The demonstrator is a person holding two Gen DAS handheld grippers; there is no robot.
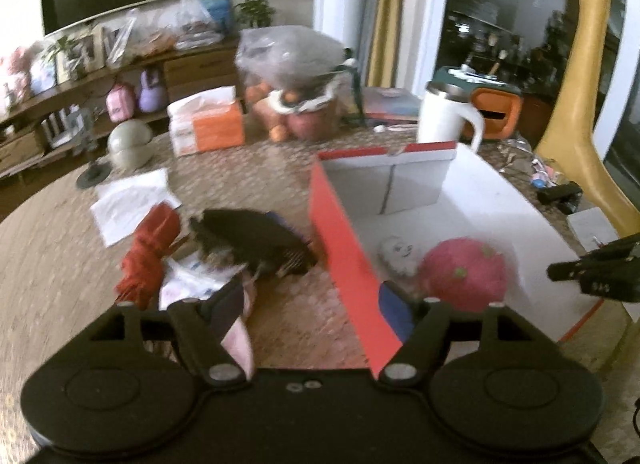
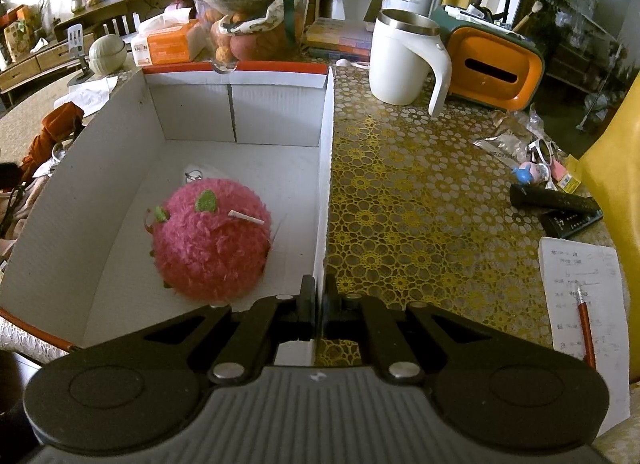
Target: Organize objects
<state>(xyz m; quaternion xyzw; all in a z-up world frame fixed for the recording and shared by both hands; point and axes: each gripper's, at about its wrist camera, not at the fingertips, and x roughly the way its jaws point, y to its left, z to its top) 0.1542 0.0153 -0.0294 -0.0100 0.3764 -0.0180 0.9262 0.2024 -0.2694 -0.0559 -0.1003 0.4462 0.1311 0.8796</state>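
A cardboard box (image 2: 100,184), white inside and red outside (image 1: 340,240), holds a pink fluffy ball (image 2: 212,240) (image 1: 464,276) and a small white face toy (image 1: 398,254). My right gripper (image 2: 318,300) is shut on the box's right wall (image 2: 325,184) near its front end. My left gripper (image 1: 320,308) is open, its fingers straddling the box's left wall; a blue item (image 1: 394,308) lies by its right finger and a dark-and-pink cloth (image 1: 232,320) by its left finger. A black comb-like object (image 1: 256,240) and a red cloth (image 1: 148,260) lie left of the box.
On the table: a white mug (image 2: 404,60), an orange tissue holder (image 2: 496,68), a fruit bag (image 2: 248,12), a tissue pack (image 1: 206,122), papers (image 1: 132,204), a notepad with a red pen (image 2: 584,316), a black remote (image 2: 556,200). A yellow giraffe figure (image 1: 588,84) stands on the right.
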